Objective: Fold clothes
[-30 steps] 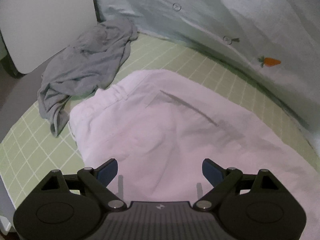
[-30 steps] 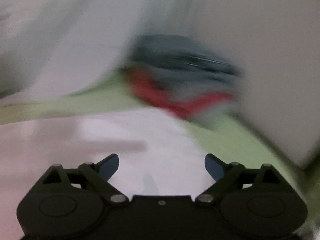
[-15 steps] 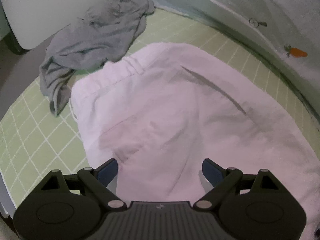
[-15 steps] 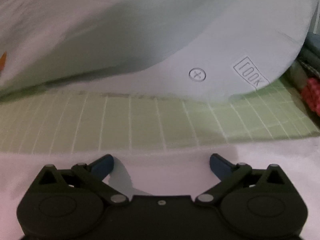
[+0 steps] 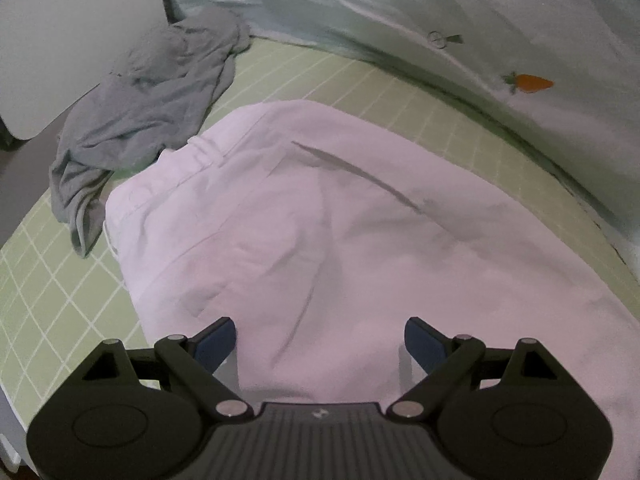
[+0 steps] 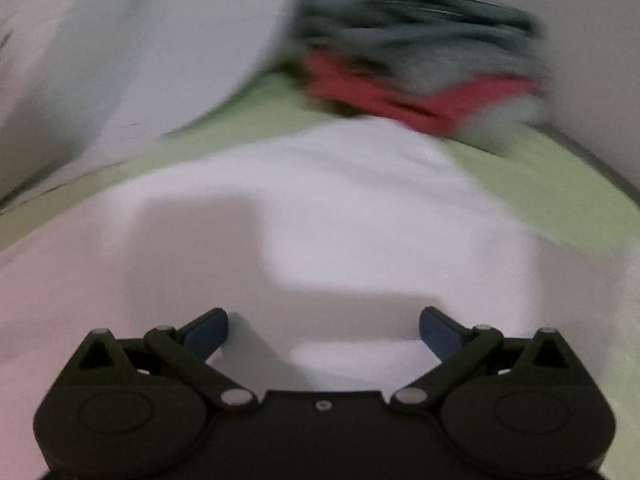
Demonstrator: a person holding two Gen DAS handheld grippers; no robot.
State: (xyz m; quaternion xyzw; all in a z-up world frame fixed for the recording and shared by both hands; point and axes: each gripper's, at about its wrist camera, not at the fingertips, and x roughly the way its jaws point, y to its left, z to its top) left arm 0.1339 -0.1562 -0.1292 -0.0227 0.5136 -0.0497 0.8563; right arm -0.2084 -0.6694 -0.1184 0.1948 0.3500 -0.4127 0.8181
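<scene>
A pair of pale pink trousers (image 5: 340,220) lies flat on the green checked sheet (image 5: 52,288), waistband to the upper left. My left gripper (image 5: 320,340) is open and empty, low over the near part of the trousers. In the right wrist view, which is motion-blurred, the trousers (image 6: 340,200) fill the foreground. My right gripper (image 6: 324,332) is open and empty just above them.
A crumpled grey garment (image 5: 152,104) lies beyond the waistband at the upper left. A pale quilt with a carrot print (image 5: 480,20) borders the sheet at the back. A blurred pile of red and grey-blue clothes (image 6: 420,64) sits past the trousers' far end.
The right gripper has swung from facing the quilt back toward the clothes pile, still in motion. The left gripper has shifted slightly over the trousers. Both stay open.
</scene>
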